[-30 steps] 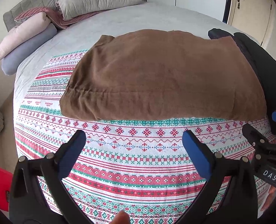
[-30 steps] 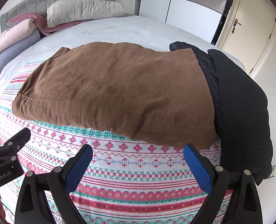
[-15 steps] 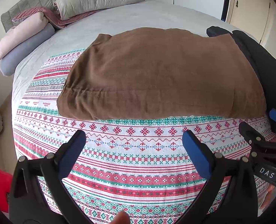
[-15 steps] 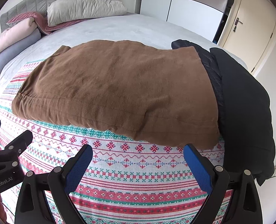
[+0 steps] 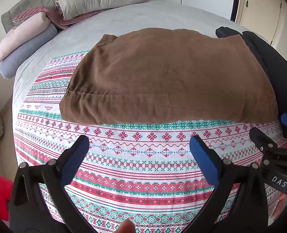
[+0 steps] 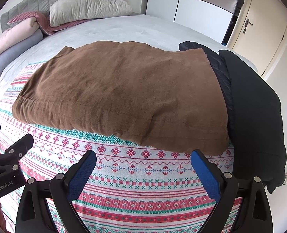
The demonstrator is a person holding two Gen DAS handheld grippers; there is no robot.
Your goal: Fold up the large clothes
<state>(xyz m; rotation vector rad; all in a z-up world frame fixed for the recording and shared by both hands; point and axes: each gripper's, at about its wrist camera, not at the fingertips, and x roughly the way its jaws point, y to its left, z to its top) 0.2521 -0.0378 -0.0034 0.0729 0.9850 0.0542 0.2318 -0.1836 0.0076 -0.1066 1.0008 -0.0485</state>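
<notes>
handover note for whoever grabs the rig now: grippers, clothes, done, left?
Left gripper: jaws open, empty, over the patterned blanket.
Right gripper: jaws open, empty, near the brown garment's right front corner.
Brown garment: folded into a rectangle on the bed, its right edge overlapping the black jacket.
Done: brown garment looks folded.
Left: probably the black jacket, lying unfolded.

Brown garment (image 5: 166, 73) – red-green patterned blanket (image 5: 143, 174)

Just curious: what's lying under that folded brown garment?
The folded brown garment rests on a patterned red-and-green knit blanket; its right edge overlaps a black quilted jacket. Anything beneath its middle is hidden.
</notes>
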